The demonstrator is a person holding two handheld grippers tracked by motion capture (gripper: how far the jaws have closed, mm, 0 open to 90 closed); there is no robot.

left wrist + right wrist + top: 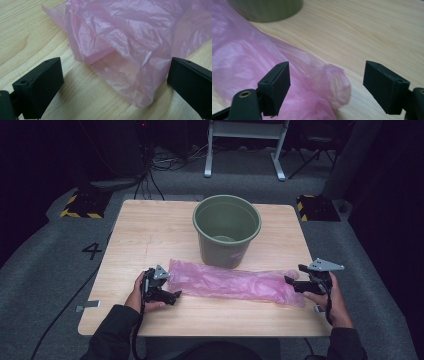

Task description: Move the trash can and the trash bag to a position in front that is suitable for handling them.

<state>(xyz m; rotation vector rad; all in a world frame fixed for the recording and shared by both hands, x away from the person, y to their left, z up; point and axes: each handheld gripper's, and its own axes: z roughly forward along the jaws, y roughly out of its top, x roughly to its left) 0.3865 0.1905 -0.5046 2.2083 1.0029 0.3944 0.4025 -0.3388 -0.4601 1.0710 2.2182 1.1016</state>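
Pink bag (232, 284) lies flat and crumpled across the near half of the table (150, 235), stretched left to right, its middle just in front of the green bucket (227, 230). The bucket stands upright at the table's centre, far of the bag and touching or almost touching its far edge; the high view does not settle which.

At the bag's left end sits the left gripper (172, 296), low over the wood. In the left gripper view its jaws are spread wide on either side of the bag's (130, 50) open, wrinkled mouth, pads clear of the plastic.

At the right end the right gripper (291, 281) is held just above the bag's tip. In the right gripper view its jaws stand wide apart; the bag's (287, 82) puckered corner lies between them, with no pad pressing on it. The bucket's base (265, 8) shows at the far left of that view.

Beyond the table lie grey carpet, cables, a white frame's legs (245, 150) and two yellow-striped blocks (82, 205).
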